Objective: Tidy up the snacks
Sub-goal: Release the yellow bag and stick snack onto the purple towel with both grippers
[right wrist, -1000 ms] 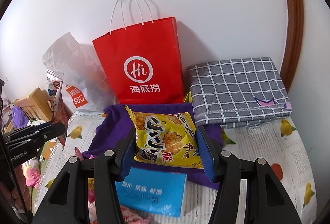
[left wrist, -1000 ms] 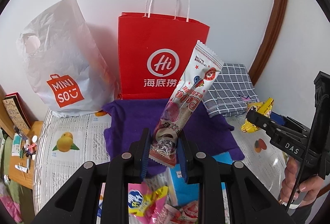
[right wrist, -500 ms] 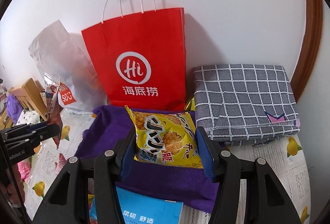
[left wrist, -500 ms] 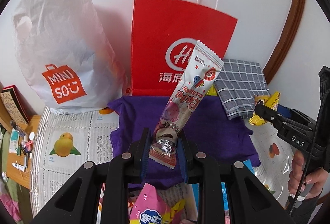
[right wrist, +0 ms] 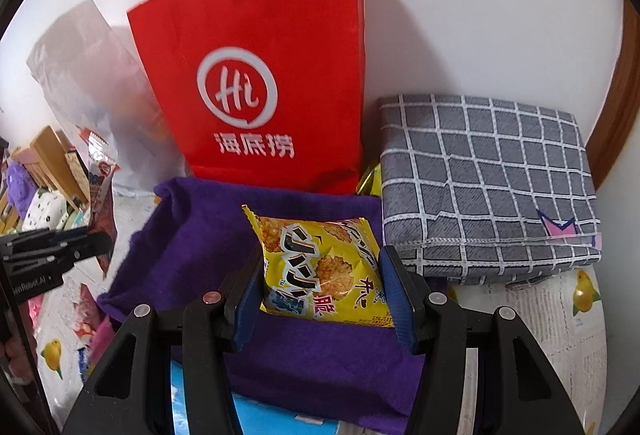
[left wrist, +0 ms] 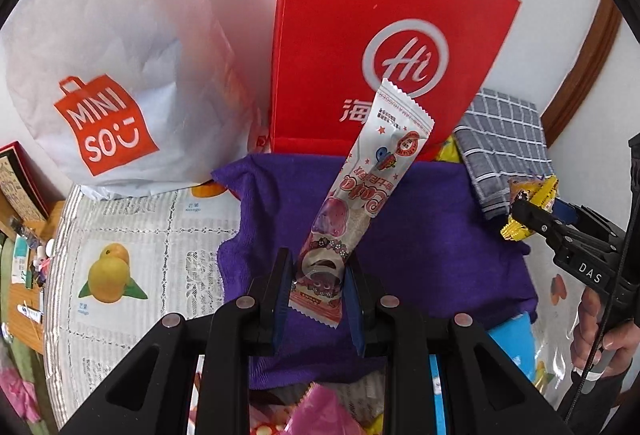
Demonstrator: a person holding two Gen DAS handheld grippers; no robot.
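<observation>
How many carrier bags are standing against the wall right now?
2: the red paper bag stands behind the purple cloth, and the white plastic bag sits to its left. None other shows.

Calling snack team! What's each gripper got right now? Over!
Left gripper shut on long white-and-pink snack stick. Right gripper shut on yellow rice-cracker packet. Both over purple cloth, red paper bag behind. Nothing blocking.
</observation>
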